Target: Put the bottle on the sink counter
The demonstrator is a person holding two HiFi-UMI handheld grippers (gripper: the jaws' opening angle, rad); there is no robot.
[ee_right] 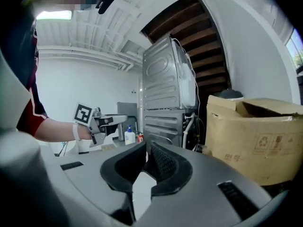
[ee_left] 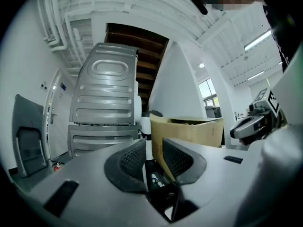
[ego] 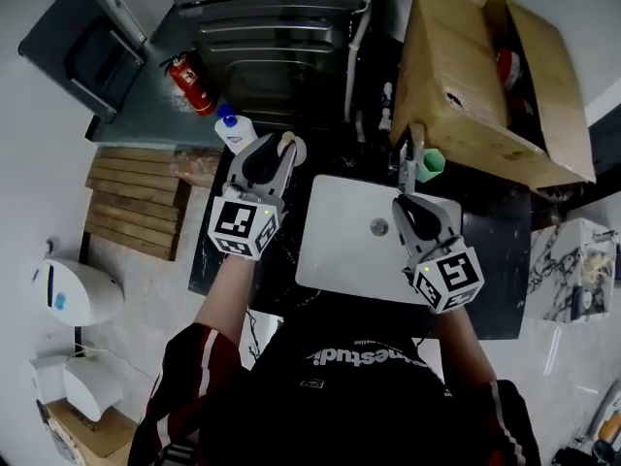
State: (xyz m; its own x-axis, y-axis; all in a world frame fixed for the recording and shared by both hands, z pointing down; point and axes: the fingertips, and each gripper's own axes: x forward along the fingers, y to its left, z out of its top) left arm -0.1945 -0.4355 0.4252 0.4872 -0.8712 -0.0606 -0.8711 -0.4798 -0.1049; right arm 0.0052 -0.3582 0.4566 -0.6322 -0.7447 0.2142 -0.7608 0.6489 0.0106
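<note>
The bottle, white with a blue cap, is standing upright at the back left corner of the dark surface. Its long axis is running vertically and its cap is pointing up. It is sitting close to that corner's edges, and the grey floor is showing just beyond it. The left gripper is hovering just to the bottle's right, above the narrow strip of surface between the white sink and the left edge, and is not touching the bottle. Its jaws are standing apart with a clear narrow gap and nothing between them. The right gripper is hanging over the sink's back right part, just in front of the faucet. Its jaws are sitting together, or very nearly so, and holding nothing. A green cup is standing just beside the faucet. A large open cardboard box is crowding the back right of the surface and taking up much of the room there. The sink is filling the middle, so bare surface is showing only as a narrow band on the left and a wider dark stretch on the right. Behind the bottle, a red fire extinguisher is lying on the floor near the grey stacked appliances. A wooden pallet is lying on the floor well left of the surface.
</note>
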